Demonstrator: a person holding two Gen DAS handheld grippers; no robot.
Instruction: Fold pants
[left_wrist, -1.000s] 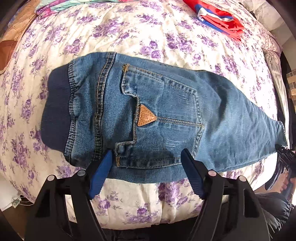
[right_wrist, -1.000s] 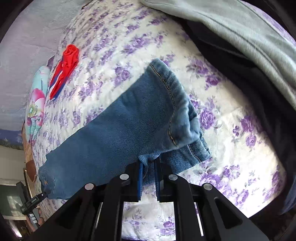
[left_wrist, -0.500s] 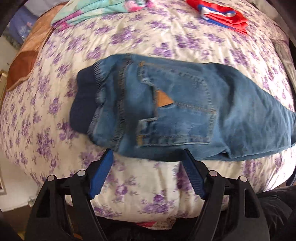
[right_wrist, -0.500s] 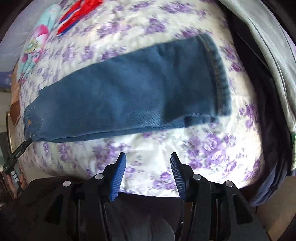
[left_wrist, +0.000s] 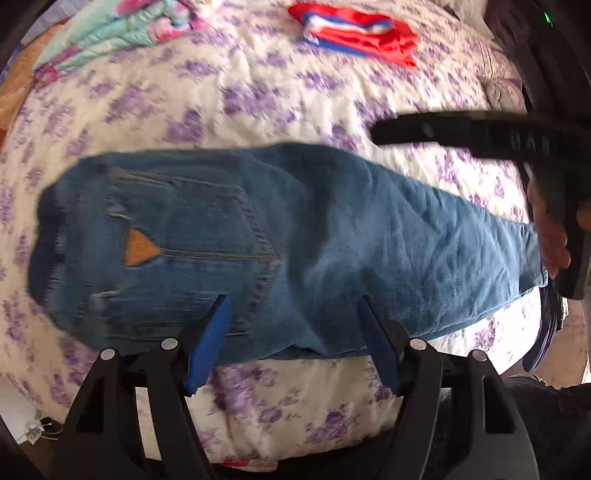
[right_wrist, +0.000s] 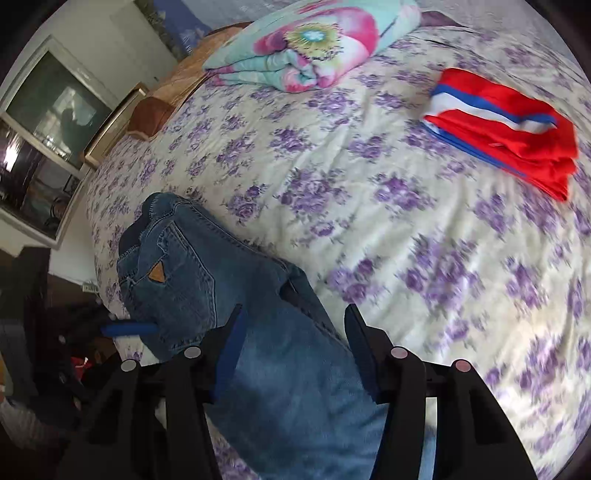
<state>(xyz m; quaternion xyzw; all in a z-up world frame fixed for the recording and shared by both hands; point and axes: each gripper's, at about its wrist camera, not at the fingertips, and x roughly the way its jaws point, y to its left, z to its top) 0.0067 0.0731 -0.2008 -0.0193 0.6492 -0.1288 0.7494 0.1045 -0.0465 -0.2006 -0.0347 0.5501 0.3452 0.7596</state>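
Blue jeans (left_wrist: 295, 236) lie flat across the floral bedspread (left_wrist: 258, 96), folded lengthwise, waistband at the left and leg end at the right. A brown triangular patch (left_wrist: 138, 249) marks the back pocket. My left gripper (left_wrist: 295, 332) is open and empty, hovering over the near edge at mid-thigh. My right gripper (right_wrist: 293, 339) is open and empty, above the leg of the jeans (right_wrist: 280, 369), looking toward the waistband. The right gripper's body (left_wrist: 480, 136) and the hand holding it show at the right of the left wrist view.
A folded red, white and blue garment (right_wrist: 506, 129) lies at the far right of the bed. A folded pink and teal blanket (right_wrist: 306, 48) lies at the head end. A wooden bed frame (right_wrist: 155, 110) and a window (right_wrist: 48, 122) are on the left.
My right gripper let go of the leg cuff, opened, and swung over the leg to face the waistband. My left gripper drew back, then came forward and right over the jeans' near edge.
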